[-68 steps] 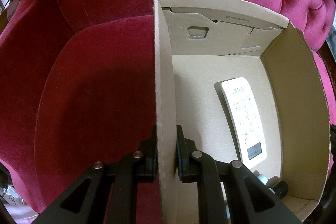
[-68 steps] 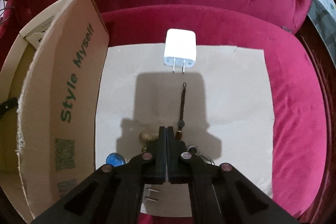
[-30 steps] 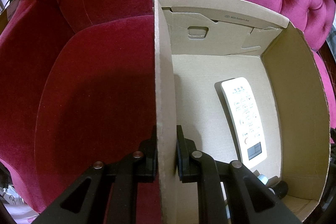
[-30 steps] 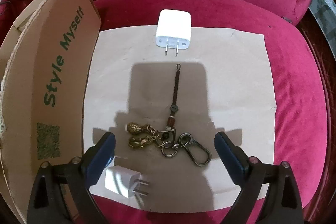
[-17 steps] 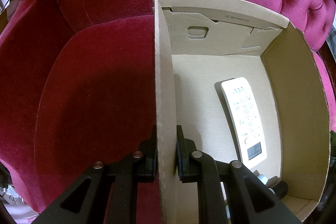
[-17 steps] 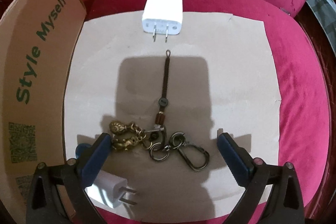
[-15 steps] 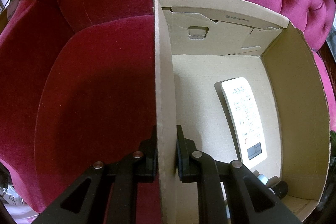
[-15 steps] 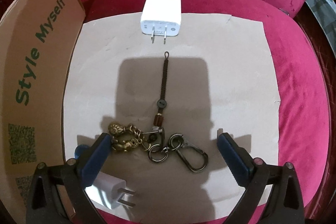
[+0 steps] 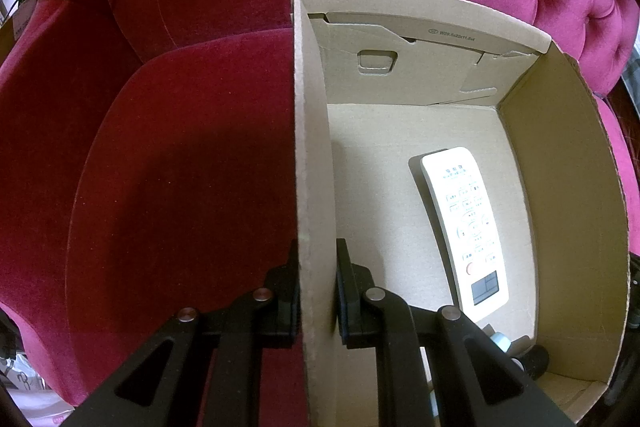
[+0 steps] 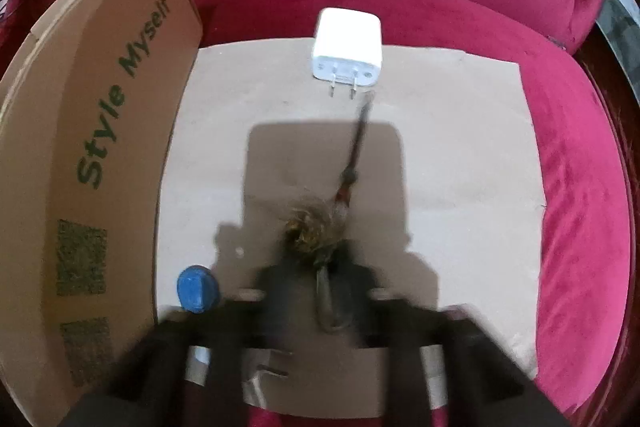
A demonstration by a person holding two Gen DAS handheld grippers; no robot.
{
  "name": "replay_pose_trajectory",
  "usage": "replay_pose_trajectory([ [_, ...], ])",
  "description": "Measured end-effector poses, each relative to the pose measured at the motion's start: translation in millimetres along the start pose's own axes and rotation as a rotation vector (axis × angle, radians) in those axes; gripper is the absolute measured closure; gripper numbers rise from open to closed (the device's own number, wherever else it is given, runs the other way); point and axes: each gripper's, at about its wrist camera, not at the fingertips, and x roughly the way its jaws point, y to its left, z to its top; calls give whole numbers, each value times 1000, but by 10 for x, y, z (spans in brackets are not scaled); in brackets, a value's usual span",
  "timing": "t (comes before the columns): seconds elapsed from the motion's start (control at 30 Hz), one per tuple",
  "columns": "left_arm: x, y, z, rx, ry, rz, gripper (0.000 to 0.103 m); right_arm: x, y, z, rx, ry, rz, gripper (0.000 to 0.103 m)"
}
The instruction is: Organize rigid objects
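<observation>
My left gripper (image 9: 316, 259) is shut on the left wall of the open cardboard box (image 9: 312, 107), one finger on each side. A white remote (image 9: 464, 227) lies on the box floor. In the blurred right wrist view, my right gripper (image 10: 320, 275) has its jaws closing on the brass keychain (image 10: 312, 231). Its carabiner sits between the fingers, and the brown strap trails toward the large white charger (image 10: 346, 45). A small white charger (image 10: 260, 375) lies partly hidden under the gripper.
A blue cap (image 10: 196, 289) lies by the box's printed outer wall (image 10: 92, 147). The loose items rest on a flat cardboard sheet (image 10: 460, 167) on the red velvet sofa seat (image 10: 580, 187). Small dark items (image 9: 536, 355) sit in the box's near corner.
The right gripper's jaws went from wide open around the keychain to closed on it, bunching the charms and rings together. The left gripper and the box have not moved.
</observation>
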Motion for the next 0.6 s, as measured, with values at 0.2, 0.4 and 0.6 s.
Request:
replay_pose_trajectory([
  [0.2, 4, 6, 9, -1, 1, -2, 88, -26, -73, 20, 41, 1, 24, 90],
  [0.4, 6, 10, 16, -1, 1, -1, 88, -194, -113, 58, 55, -18, 23, 89],
  [0.6, 6, 4, 18, -1, 1, -1, 88, -321, -89, 52, 62, -38, 19, 89],
])
